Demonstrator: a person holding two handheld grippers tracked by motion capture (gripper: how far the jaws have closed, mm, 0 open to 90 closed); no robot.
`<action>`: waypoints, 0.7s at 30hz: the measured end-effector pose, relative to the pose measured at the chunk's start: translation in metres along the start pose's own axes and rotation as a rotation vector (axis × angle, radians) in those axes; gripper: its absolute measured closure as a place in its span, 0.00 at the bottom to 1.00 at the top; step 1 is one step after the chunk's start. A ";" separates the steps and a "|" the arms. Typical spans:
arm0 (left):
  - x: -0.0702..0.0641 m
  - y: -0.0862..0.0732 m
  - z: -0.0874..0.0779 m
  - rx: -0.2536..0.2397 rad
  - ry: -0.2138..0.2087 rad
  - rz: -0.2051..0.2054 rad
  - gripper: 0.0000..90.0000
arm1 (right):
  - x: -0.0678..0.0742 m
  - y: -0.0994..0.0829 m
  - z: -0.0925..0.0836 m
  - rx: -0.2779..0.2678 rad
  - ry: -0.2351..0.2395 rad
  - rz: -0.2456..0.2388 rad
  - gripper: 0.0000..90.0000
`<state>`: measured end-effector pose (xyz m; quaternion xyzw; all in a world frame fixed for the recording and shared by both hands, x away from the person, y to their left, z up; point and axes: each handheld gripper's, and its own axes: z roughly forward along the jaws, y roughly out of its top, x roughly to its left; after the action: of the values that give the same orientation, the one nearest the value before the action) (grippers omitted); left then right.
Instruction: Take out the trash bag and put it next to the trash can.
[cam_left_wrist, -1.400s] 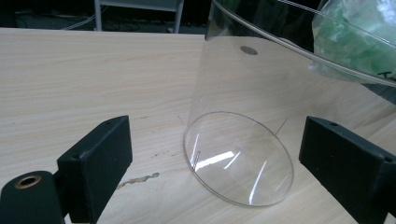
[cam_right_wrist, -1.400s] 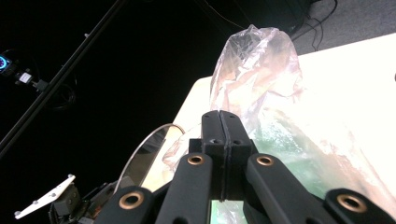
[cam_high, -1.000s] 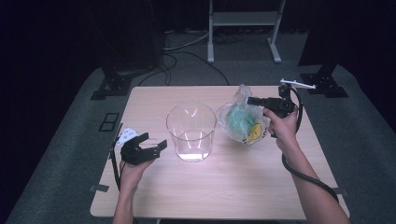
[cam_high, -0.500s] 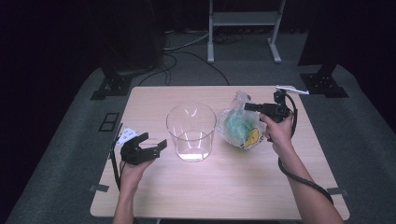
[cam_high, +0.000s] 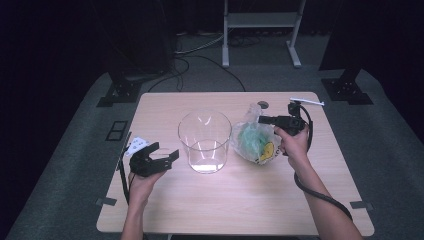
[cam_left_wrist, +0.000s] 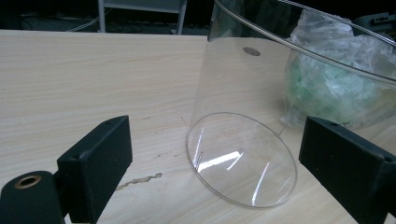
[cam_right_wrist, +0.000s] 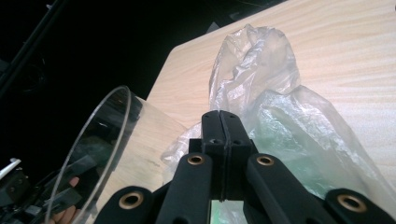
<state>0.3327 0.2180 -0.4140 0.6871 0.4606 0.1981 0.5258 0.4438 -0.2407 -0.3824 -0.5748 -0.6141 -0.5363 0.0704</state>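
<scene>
High view showed the plastic bag (cam_high: 254, 142) resting on the bench (cam_high: 235, 210) beside the empty glass cylinder (cam_high: 204, 141), the right gripper (cam_high: 266, 119) over it with fingers pressed together, the left gripper (cam_high: 165, 156) spread idle: bag not yet lifted or loaded.

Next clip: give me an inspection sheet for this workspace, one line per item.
Surface: light wooden table, scuffed near the left gripper.
Job's things: clear plastic bag with green contents, beside the clear cylinder.
Clutter: small white item at the table's left edge.
Grippers: left gripper open, facing the cylinder; right gripper shut, at the bag's top.
Cables: one trails from each gripper; more on the floor.
Surroundings: grey floor, metal stand, dark backdrop.
</scene>
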 end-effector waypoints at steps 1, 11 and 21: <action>0.000 0.000 0.000 0.000 -0.001 -0.002 0.09 | -0.001 -0.001 0.001 0.003 -0.006 0.000 1.00; 0.000 -0.001 0.001 0.002 -0.001 -0.003 0.09 | -0.015 -0.012 0.010 0.022 -0.023 0.011 1.00; 0.001 -0.001 0.001 0.000 -0.001 -0.008 0.09 | -0.016 -0.012 0.007 0.004 -0.025 -0.022 0.83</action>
<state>0.3333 0.2182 -0.4153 0.6855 0.4631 0.1954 0.5267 0.4433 -0.2428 -0.4035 -0.5744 -0.6224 -0.5285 0.0579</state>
